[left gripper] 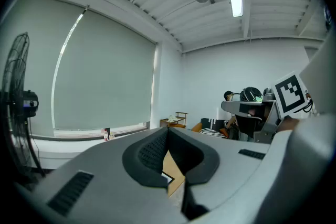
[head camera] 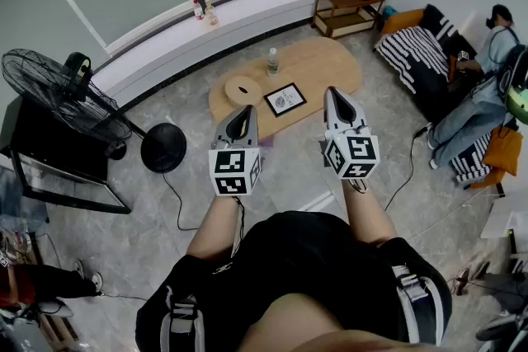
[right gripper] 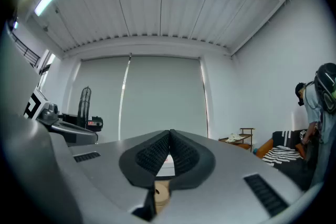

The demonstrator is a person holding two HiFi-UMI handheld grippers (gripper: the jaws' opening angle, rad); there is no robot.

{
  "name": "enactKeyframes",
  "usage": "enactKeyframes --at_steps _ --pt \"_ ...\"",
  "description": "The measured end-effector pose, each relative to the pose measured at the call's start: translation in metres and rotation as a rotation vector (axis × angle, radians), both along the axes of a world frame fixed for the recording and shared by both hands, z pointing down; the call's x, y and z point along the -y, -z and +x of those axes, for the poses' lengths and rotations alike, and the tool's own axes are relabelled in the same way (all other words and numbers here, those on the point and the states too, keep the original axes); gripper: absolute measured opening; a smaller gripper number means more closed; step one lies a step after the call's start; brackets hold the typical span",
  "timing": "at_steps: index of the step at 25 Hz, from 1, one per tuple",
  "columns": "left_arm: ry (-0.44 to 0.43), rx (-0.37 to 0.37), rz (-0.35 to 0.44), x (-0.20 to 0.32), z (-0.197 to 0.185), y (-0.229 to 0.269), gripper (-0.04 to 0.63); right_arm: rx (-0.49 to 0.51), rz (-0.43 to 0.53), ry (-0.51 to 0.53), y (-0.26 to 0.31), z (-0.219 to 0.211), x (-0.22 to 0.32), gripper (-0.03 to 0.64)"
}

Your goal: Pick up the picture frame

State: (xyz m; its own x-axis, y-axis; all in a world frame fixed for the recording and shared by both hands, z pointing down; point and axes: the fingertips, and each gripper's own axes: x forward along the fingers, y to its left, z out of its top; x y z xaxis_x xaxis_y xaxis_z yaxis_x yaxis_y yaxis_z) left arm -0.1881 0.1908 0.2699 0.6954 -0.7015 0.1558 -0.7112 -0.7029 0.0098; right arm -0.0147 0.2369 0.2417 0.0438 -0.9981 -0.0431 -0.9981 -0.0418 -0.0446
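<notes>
Lying on table [head camera: 330, 66], picture frame [head camera: 285, 99] whole in head view only; left tool [head camera: 241, 115], right tool [head camera: 336, 95] closed, empty.

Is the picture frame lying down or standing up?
Lying down. The picture frame rests flat on the wooden table, and the head view shows its picture facing up.

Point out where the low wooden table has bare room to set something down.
The right end of the table, beyond the bottle and the picture frame, is bare wood. The left half is crowded: the round wooden piece lies close beside the frame, with the bottle just behind them.
</notes>
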Motion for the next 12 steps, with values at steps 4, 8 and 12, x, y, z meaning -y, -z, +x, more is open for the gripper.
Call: enactKeyframes --at_steps 4,8,12 --pt "0.004 0.011 -0.009 -0.015 0.028 0.002 0.021 0.001 0.000 0.003 0.000 0.023 -0.020 0.015" --pt "-0.002 0.008 -0.012 -0.036 0.055 0.004 0.021 -0.020 0.009 0.026 -0.001 0.043 -0.037 0.017" --pt "0.004 0.014 0.006 -0.052 0.080 0.002 0.021 -0.014 0.023 0.040 -0.004 0.066 -0.050 0.017"
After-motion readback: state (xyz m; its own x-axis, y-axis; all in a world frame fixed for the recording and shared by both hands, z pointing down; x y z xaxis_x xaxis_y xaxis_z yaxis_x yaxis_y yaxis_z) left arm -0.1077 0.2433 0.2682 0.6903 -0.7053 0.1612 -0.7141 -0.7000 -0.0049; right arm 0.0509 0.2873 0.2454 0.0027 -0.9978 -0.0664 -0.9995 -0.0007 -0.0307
